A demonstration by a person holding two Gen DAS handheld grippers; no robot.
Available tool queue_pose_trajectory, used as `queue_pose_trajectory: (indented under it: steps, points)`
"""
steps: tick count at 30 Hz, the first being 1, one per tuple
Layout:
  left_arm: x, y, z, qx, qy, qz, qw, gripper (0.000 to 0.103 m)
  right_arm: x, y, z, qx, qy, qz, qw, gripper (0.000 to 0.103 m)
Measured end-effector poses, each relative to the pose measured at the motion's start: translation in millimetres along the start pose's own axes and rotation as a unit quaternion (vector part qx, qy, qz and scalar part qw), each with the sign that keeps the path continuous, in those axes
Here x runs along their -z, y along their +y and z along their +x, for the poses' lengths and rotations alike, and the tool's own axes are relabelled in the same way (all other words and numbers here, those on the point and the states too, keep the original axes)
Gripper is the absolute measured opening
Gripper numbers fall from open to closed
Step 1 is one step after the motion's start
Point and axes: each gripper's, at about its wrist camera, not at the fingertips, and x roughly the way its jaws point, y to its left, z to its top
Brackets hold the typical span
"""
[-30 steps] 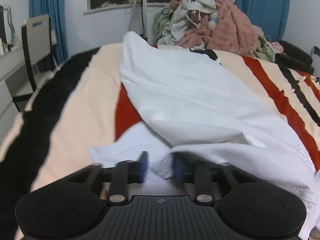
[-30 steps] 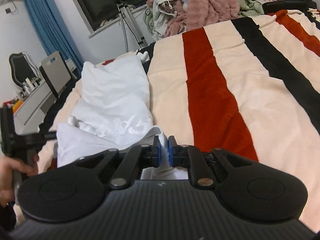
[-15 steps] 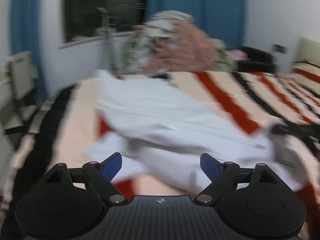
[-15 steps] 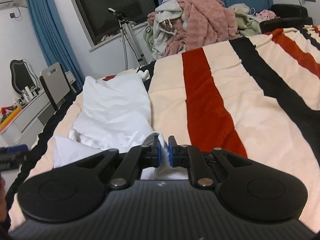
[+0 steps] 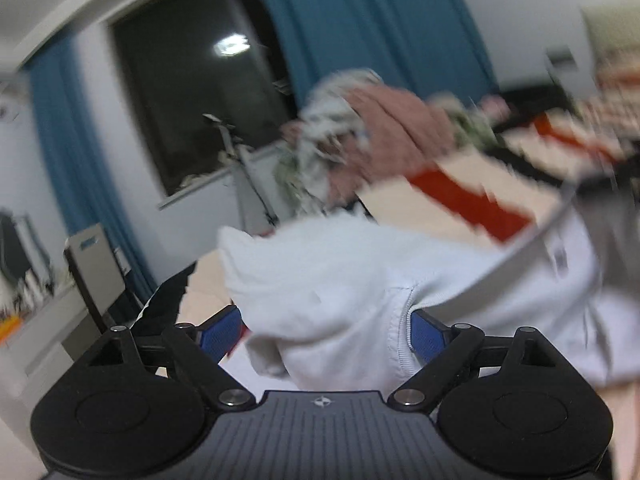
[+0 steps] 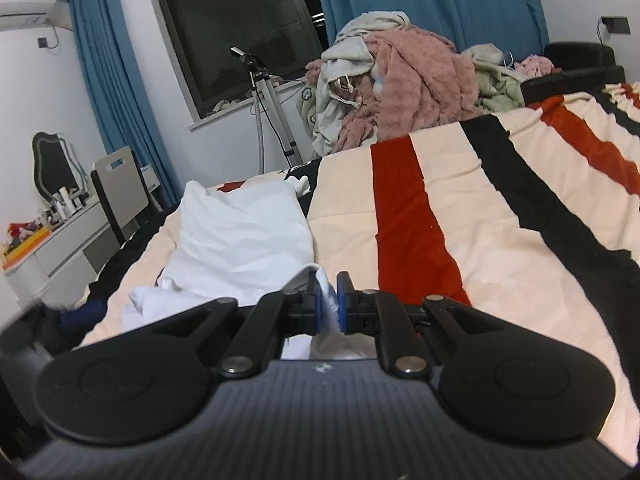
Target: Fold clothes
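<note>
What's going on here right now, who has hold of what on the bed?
A person is folding a white cotton garment on the bed's cream, red and black striped blanket. The right gripper is shut on a bunched edge of the garment at its near end. The left gripper has just been opening: its blue pads stand wide apart with white cloth lying loosely between them, not pinched. A pile of unfolded pink and pale clothes waits at the far end.
</note>
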Motion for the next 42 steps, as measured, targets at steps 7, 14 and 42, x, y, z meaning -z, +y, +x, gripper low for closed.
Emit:
queue_pose_trajectory:
  steps: [7, 14, 42]
  points:
    - [-17, 31, -22, -0.014, -0.039, -0.084, 0.9956, 0.091, 8, 16, -18, -0.019, 0.006, -0.039, 0.999, 0.012]
    - [-28, 44, -42, -0.012, -0.069, -0.110, 0.9915, 0.091, 27, 27, -42, 0.064, 0.025, -0.046, 0.997, 0.063]
    - [6, 23, -68, 0.133, 0.057, 0.007, 0.9895, 0.093, 33, 22, -53, 0.111, 0.011, 0.020, 0.994, 0.069]
